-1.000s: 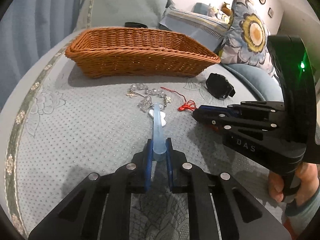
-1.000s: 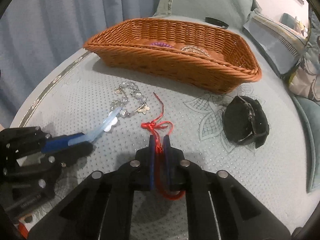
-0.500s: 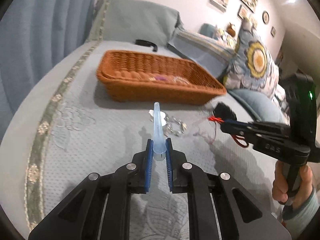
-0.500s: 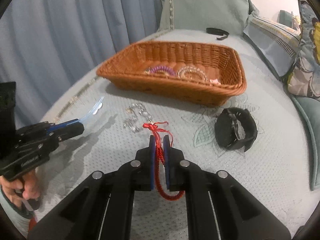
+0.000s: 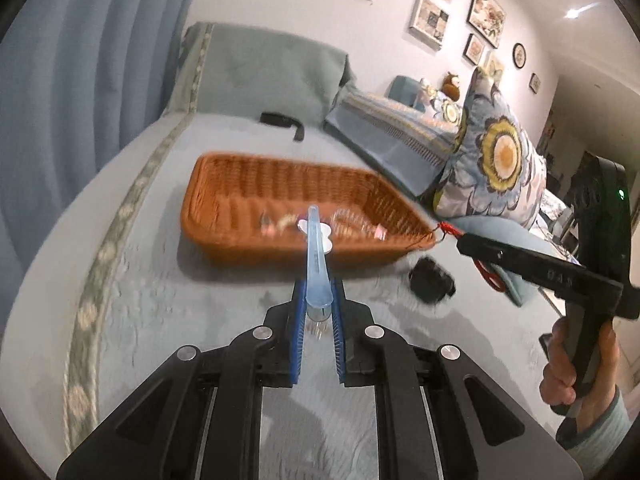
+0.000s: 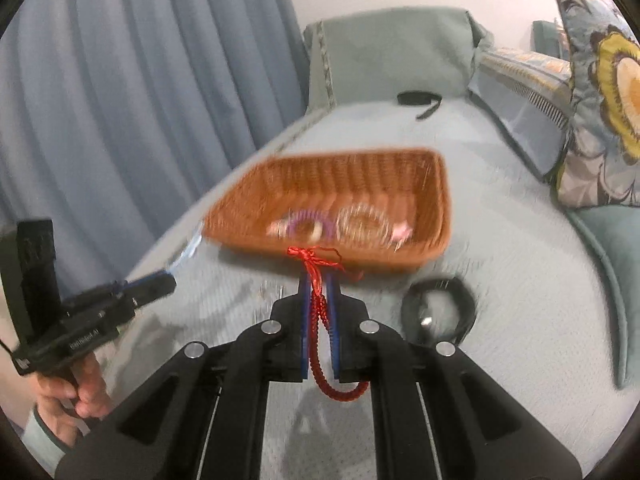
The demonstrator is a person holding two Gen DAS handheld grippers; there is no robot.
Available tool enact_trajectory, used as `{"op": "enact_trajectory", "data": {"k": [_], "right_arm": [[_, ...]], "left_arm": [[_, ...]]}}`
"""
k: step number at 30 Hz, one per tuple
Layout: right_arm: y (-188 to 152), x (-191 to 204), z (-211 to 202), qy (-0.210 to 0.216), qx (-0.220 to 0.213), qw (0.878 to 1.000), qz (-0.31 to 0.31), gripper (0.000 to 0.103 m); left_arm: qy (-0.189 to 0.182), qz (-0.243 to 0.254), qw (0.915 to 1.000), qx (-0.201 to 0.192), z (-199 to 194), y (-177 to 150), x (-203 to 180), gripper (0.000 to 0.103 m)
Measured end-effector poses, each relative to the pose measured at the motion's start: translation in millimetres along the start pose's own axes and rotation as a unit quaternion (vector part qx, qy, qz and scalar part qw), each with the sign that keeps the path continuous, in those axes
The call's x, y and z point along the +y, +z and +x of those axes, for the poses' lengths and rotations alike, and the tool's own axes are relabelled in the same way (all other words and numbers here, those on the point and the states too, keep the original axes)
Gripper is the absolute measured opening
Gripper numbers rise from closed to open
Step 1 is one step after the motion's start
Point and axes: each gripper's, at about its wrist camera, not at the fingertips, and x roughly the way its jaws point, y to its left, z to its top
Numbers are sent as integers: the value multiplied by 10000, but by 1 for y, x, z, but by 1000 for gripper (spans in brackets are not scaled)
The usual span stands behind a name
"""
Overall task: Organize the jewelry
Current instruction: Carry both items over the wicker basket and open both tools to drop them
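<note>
- Above the bed [image 5: 132, 292], I held both grippers raised, each aimed at the wicker basket [image 5: 224, 216] that lay ahead on the bedspread.
- My left gripper [image 5: 318, 312] was closed narrow on a pale blue clip [image 5: 317, 264], which projected forward between the fingers with a white ornament at its far part.
- My right gripper [image 6: 319, 292] was clamped on a red braided cord [image 6: 318, 308]; its knotted end stood out past the fingertips and its loop hung down behind them.
- Step in hand, as I judged it: carrying both pieces toward the basket for deposit. Neither piece had been released yet.
- The basket already contained a purple ring-shaped piece [image 6: 308, 228] and a clear beaded bracelet [image 6: 362, 224], both blurred.
- A black watch [image 6: 440, 316] lay on the bed just beside the basket's near right corner, apart from both grippers.
- Next move, in my estimate: bring each gripper over the basket rim, lower it, then open the fingers so each piece dropped inside. The cord's loop would need clearance over the rim.
- Pose: both grippers were roughly level and side by side, well apart, with the left hand [image 6: 76, 384] and right hand [image 5: 576, 364] gripping the handles from below.
</note>
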Motion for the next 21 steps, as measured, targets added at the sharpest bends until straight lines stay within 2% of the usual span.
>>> {"op": "enact_trajectory", "data": {"k": [5,11,16,21], "right_arm": [[43,-11,10,-184,-188,9997,-5,6],[72,-24,52,-310,-39,9995,80,6],[77,-32,93,-369,263,9988,210,6],[76,-39,135,-503,695,9960,231,6]], "left_arm": [[25,261,9994,-209,13,42,-9,10],[-28,193,9997,-150,51,79,1,10],[47,86,9999,64,91,90,11,10],[250,55,9990,357,125,86,18,10]]}}
